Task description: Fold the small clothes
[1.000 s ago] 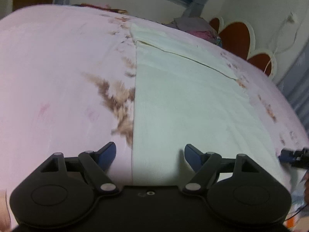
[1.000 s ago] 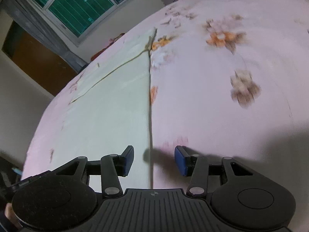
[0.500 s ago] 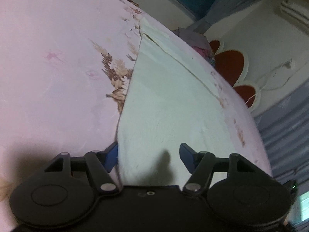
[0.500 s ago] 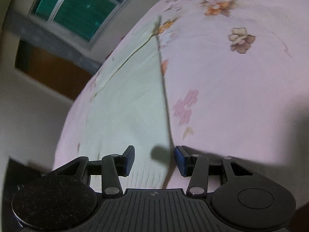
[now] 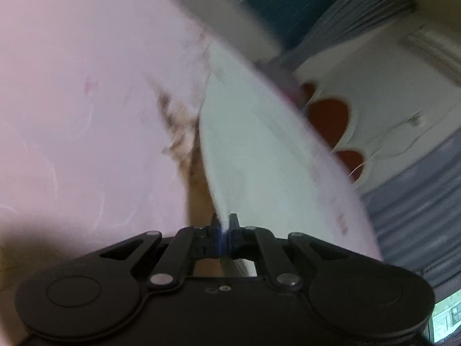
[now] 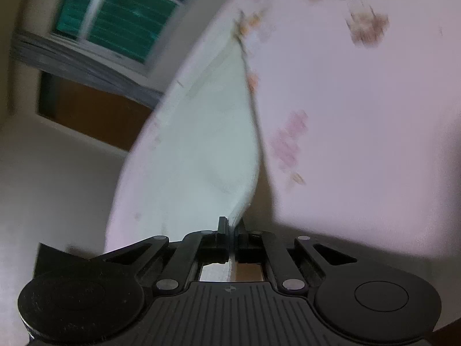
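On the floral bedsheet [image 5: 72, 92], no writing shows on the pale cloth [image 5: 259, 158].

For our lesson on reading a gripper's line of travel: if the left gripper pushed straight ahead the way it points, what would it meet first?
The left gripper is already shut on the pale cloth; pushed on, it would probably bunch it against the pink floral bedsheet.

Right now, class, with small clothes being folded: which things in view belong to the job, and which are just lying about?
Part of the job:
pale cloth, near corners pinched
left gripper, shut on it
right gripper, shut on it
floral bedsheet, the surface underneath

Just lying about:
window
headboard
curtain
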A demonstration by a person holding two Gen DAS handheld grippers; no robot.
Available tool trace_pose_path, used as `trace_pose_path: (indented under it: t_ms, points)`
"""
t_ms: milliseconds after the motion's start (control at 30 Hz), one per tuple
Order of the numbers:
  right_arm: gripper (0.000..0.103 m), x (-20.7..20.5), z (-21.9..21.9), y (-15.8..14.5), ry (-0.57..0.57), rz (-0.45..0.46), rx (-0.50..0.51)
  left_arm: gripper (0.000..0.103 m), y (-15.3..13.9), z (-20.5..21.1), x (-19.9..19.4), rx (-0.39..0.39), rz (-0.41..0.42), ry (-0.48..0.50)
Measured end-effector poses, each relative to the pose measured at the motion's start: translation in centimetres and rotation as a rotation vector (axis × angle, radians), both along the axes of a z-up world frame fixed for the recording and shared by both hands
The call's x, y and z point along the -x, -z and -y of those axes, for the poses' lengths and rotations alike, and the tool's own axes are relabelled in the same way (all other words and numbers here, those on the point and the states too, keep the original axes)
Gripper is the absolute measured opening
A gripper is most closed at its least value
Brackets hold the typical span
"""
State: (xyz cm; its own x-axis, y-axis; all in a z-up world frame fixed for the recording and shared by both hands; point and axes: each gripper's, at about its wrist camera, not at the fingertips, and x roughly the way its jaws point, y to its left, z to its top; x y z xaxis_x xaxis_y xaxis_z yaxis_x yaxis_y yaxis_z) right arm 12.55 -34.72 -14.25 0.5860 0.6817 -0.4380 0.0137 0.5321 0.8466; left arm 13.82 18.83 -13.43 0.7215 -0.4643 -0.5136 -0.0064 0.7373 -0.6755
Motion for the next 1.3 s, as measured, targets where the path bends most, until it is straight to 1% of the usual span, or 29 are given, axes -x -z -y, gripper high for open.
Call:
trace_pose_path:
  t_ms: [33, 67, 133, 200, 233, 300, 400, 467, 533, 667, 767, 833, 867, 933, 1000, 1067, 1100, 1200, 1300]
  points:
    - [0.002, 0.6, 0.3, -0.8, 0.008, 0.044, -0.005, 0.004, 0.1, 0.1, 0.0, -0.017, -0.007, -0.001]
    - [0.002, 1.0, 0.4, -1.2, 0.015, 0.057, 0.002, 0.004, 0.6, 0.1, -0.1, -0.027, -0.029, -0.005]
    - [0.002, 1.0, -0.1, -0.7, 0.002, 0.037, 0.048, 0.004, 1.6, -0.1, -0.6, -0.005, -0.063, -0.022]
    - [0.002, 0.7, -0.7, -0.1, -0.009, 0.017, 0.072, 0.004, 1.9, -0.4, -0.8, 0.030, -0.070, -0.043]
    - [0.002, 0.5, -0.7, -0.2, 0.008, 0.015, 0.062, 0.004, 1.6, -0.4, -1.0, 0.045, -0.056, -0.049]
    - [0.002, 0.1, -0.4, -1.1, 0.041, 0.037, 0.036, 0.004, 0.3, -0.4, -1.7, 0.051, -0.009, -0.042]
    - [0.002, -1.5, -0.2, -3.8, 0.057, 0.103, 0.048, 0.004, -2.2, -0.2, -3.7, 0.068, 0.056, -0.037]
    - [0.002, -3.3, -0.2, -5.9, 0.073, 0.149, 0.056, 0.004, -4.4, 0.0, -6.2, 0.084, 0.098, -0.034]
    - [0.002, -5.2, -0.4, -8.0, 0.085, 0.187, 0.070, 0.004, -6.7, 0.3, -8.7, 0.076, 0.112, -0.031]
    - [0.002, -9.7, -1.2, -12.3, 0.107, 0.252, 0.109, 0.004, -10.7, 1.0, -14.3, 0.078, 0.178, -0.021]
    - [0.002, -15.1, -1.3, -14.4, 0.130, 0.270, 0.120, 0.004, -11.9, 1.3, -19.0, 0.065, 0.206, -0.027]
    - [0.002, -18.5, -1.2, -15.0, 0.148, 0.270, 0.127, 0.004, -11.9, 1.5, -22.5, 0.044, 0.205, -0.036]
    - [0.002, -20.4, -1.2, -15.0, 0.154, 0.264, 0.132, 0.004, -11.6, 1.3, -24.2, 0.044, 0.194, -0.043]
    - [0.002, -24.1, -0.9, -14.3, 0.164, 0.227, 0.144, 0.004, -10.1, 1.2, -28.1, 0.050, 0.144, -0.049]
    - [0.002, -27.6, -0.6, -12.7, 0.177, 0.185, 0.146, 0.004, -7.9, 1.3, -31.4, 0.054, 0.077, -0.050]
    - [0.002, -31.3, -0.3, -10.3, 0.185, 0.126, 0.161, 0.004, -5.3, 1.0, -34.1, 0.046, 0.000, -0.050]
    - [0.002, -32.2, -0.2, -9.1, 0.186, 0.100, 0.162, 0.004, -4.1, 1.0, -35.3, 0.043, -0.031, -0.047]
    - [0.002, -35.6, -0.4, -5.7, 0.184, 0.030, 0.159, 0.004, -2.3, 0.8, -37.5, 0.037, -0.067, -0.031]
    - [0.002, -37.6, -0.4, -4.2, 0.184, 0.001, 0.160, 0.004, -1.6, 0.5, -39.5, 0.031, -0.081, -0.022]
